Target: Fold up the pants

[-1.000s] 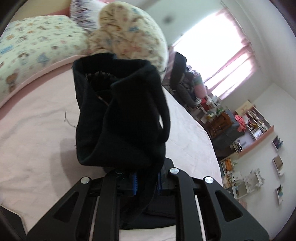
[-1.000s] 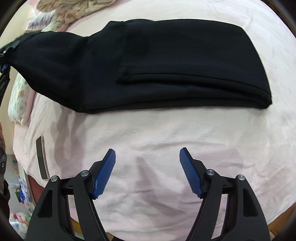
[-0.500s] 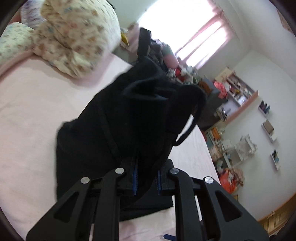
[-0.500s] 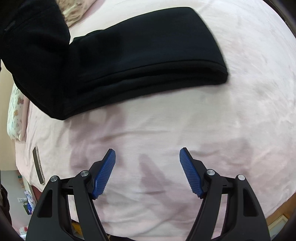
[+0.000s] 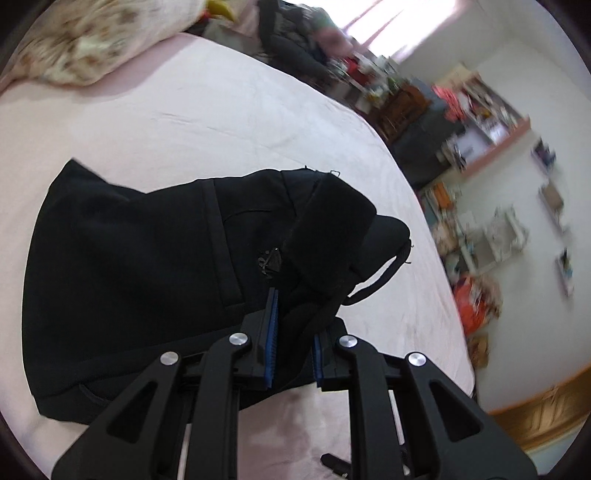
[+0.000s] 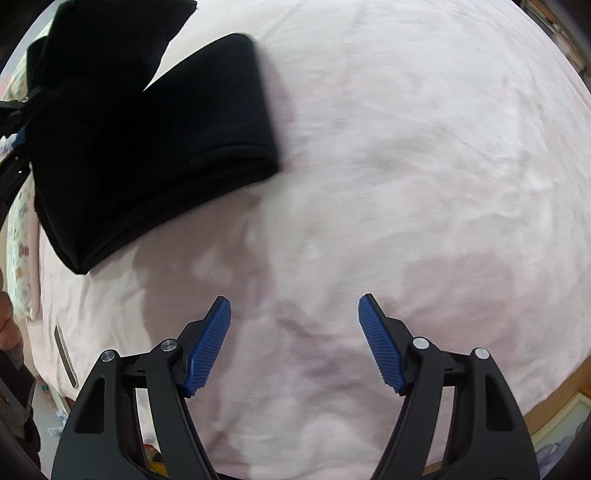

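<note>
One pair of black pants (image 5: 129, 266) lies on the bed, folded into a thick wad with one end doubled back over the rest. The cloth is matte and plain; a raised seam runs down the upper layer, a small dark emblem sits near the pinched edge, and a drawstring loop (image 5: 380, 280) hangs off the bunched waistband. In the right wrist view the same pants (image 6: 155, 140) show as a stacked fold at the upper left, its layered edges lying on the sheet while the far end rises toward the other tool.

Two hand-held grippers are present. The left hand-held gripper (image 5: 293, 343) has its blue pads pressed close together, pinching a bunch of the pants' cloth between them. The right hand-held gripper (image 6: 294, 343) is spread wide with nothing between its pads, hanging over bare sheet well apart from the pants.

The bed (image 6: 406, 166) is covered by a pale pink, lightly creased sheet. One patterned pillow (image 5: 92, 40) lies at its far edge. Beyond it are a bright window with pink curtains (image 5: 388, 22), cluttered shelves (image 5: 480, 122) and a white wall, all blurred.
</note>
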The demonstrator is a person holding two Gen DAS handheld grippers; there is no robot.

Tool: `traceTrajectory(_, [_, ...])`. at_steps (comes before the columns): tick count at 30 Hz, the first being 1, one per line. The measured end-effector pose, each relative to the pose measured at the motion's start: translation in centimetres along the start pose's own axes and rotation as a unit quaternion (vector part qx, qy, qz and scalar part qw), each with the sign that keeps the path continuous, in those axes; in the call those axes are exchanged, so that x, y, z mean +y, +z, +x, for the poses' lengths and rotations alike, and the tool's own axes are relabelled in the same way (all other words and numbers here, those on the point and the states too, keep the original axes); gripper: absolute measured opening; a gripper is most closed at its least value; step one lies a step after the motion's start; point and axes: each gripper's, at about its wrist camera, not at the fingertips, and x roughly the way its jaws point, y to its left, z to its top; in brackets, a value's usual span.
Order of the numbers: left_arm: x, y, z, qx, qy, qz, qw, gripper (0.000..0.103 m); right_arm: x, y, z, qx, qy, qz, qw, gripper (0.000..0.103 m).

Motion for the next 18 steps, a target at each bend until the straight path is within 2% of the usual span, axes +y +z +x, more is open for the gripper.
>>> traceTrajectory(3, [-1.5,-1.2,2.6,0.039,0.026,0.030,0.9985,0.015,-1.0,0.2,-0.3,-0.003,-0.002,0.008,1.000,0.073])
traceTrajectory(4, [-1.5,-1.8,4.0,0.064,0.044,0.031,0.9965,0.016,-1.1,0.2,-0.4,-0.005,-0.002,0.009,1.000,0.073])
traceTrajectory(8, [-0.8,-3.9,6.7,0.113,0.086,0.019,0.9897,0.019,-1.8,0.3,-1.0,-0.015,-0.006,0.013,1.000,0.073])
traceTrajectory(12, [-1.4,-4.3,6.3,0.107,0.107,0.037,0.9878,0.021,-2.7,0.5,-1.4,-0.022,-0.011,0.024,0.999,0.073])
traceTrajectory(13, [-1.5,-4.2,6.1,0.109,0.109,0.038,0.9873,0.021,-4.0,0.9,-1.8,-0.024,-0.012,0.027,0.999,0.073])
traceTrajectory(18, [-2.2,-4.5,5.2,0.119,0.130,0.072,0.9817,0.023,-3.4,1.5,-2.2,-0.036,-0.016,0.027,0.999,0.073])
